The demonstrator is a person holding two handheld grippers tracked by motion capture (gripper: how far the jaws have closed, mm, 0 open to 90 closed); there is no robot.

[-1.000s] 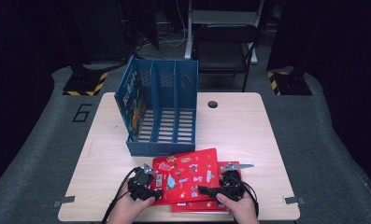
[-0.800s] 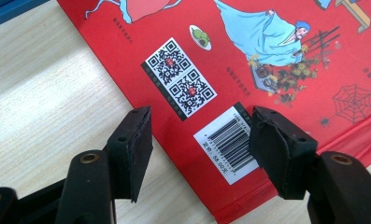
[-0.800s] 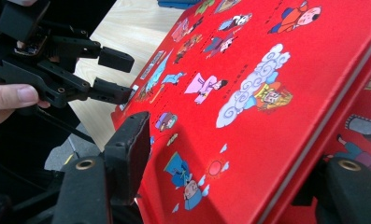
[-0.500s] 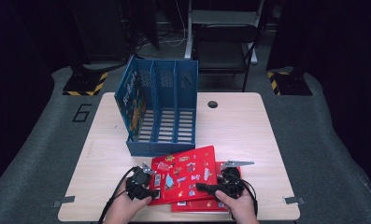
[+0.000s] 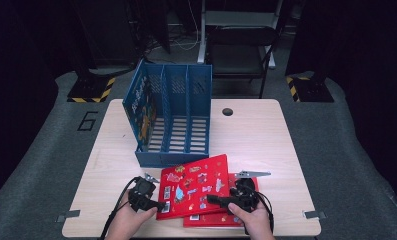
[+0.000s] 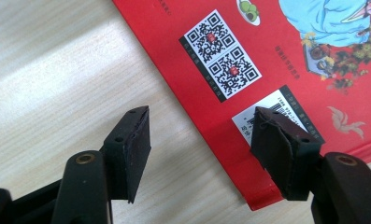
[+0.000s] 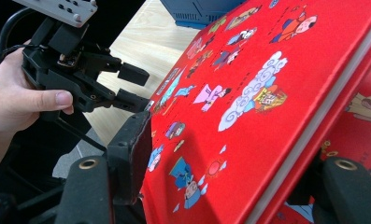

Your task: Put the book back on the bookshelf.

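Note:
A red picture book (image 5: 196, 185) (image 7: 267, 84) lies tilted on a second red book (image 5: 246, 181) (image 7: 365, 107) near the table's front edge. My right gripper (image 5: 212, 199) (image 7: 230, 158) is shut on the upper book's right edge, one jaw on the cover and the other beneath. My left gripper (image 5: 158, 205) (image 6: 202, 154) (image 7: 139, 88) stands open at that book's near-left corner. One of its jaws hangs over the barcode, the other over bare table. The book's (image 6: 267, 56) QR codes lie just ahead of the jaws.
A blue three-slot file holder (image 5: 173, 125) (image 7: 197, 9) stands upright behind the books at mid-table. The wooden table (image 5: 256, 135) has a cable hole (image 5: 228, 111) at the back. A dark chair (image 5: 241, 45) stands beyond the far edge.
The left gripper has slid a little to the left, to the upper book's left corner. The right gripper has kept its hold on the book and barely moved.

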